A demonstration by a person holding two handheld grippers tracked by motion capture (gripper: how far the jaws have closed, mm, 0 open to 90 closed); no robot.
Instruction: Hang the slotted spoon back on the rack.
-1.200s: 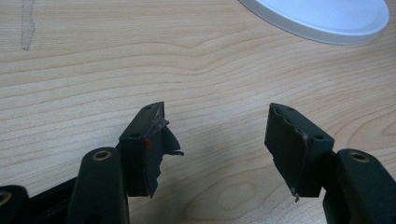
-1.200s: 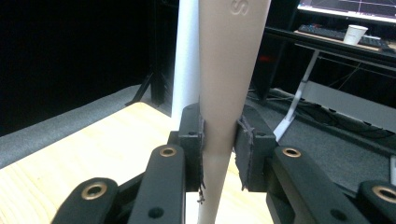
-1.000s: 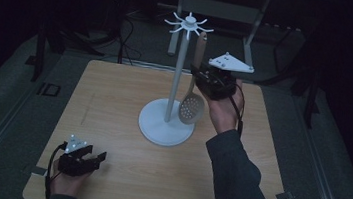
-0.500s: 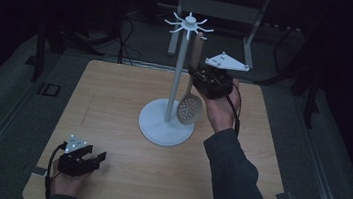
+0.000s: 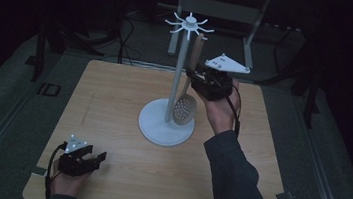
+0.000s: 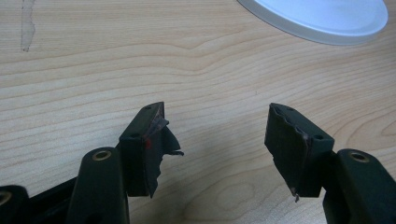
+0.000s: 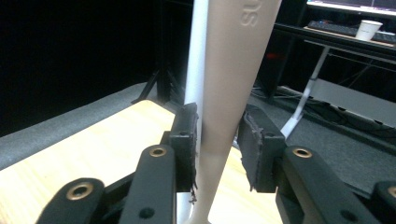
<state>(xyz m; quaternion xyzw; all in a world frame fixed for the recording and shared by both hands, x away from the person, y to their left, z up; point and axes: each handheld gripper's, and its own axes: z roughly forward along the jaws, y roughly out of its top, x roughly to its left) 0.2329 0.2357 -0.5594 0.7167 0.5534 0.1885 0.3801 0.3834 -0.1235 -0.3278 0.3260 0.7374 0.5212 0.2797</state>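
Hung skimmer (image 5: pixel 185 105) on rack (image 5: pixel 178 79), bowl low beside pole, above base at counter (image 5: pixel 113 102) centre. Right gripper (image 7: pixel 217 135) just opening, handle between pads, right pad apart, left pad touching or nearly. Left gripper (image 6: pixel 217 140) open, empty, resting near-left. Best to widen jaws fully, then back straight off handle without nudging, lest skimmer swing or slip off hook.

The right gripper (image 5: pixel 198 78) is raised, its fingers (image 7: pixel 184 135) just opening, while the left gripper (image 5: pixel 91 159) rests low with fingers apart.
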